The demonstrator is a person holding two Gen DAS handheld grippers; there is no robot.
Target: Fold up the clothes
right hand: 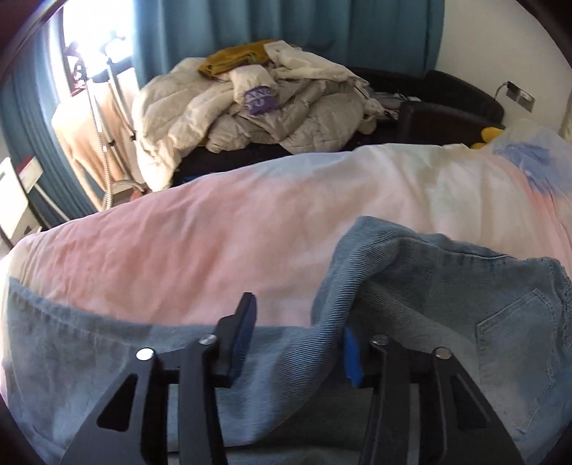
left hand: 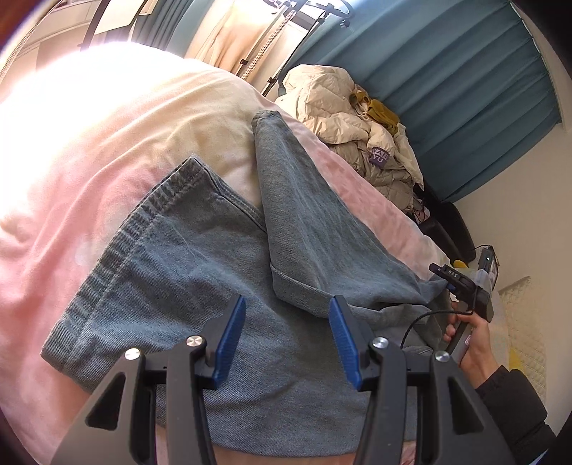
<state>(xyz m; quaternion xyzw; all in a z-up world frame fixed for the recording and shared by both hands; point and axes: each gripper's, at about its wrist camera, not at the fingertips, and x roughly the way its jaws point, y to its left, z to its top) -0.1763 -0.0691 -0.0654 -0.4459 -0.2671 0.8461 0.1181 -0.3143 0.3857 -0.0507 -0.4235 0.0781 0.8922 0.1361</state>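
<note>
Left gripper (left hand: pixel 287 318), jaws apart, holding nothing, above blue jeans (left hand: pixel 200 272) spread on the pink bedcover (left hand: pixel 89 150). Right gripper (right hand: pixel 298 322), jaws also apart, a raised denim fold draped over one finger.

Bare duvet (right hand: pixel 214 229) beyond jeans (left hand: pixel 214 272) passable; jacket heap (right hand: pixel 257 107) blocks far edge, curtain (right hand: pixel 286 32) behind.
</note>
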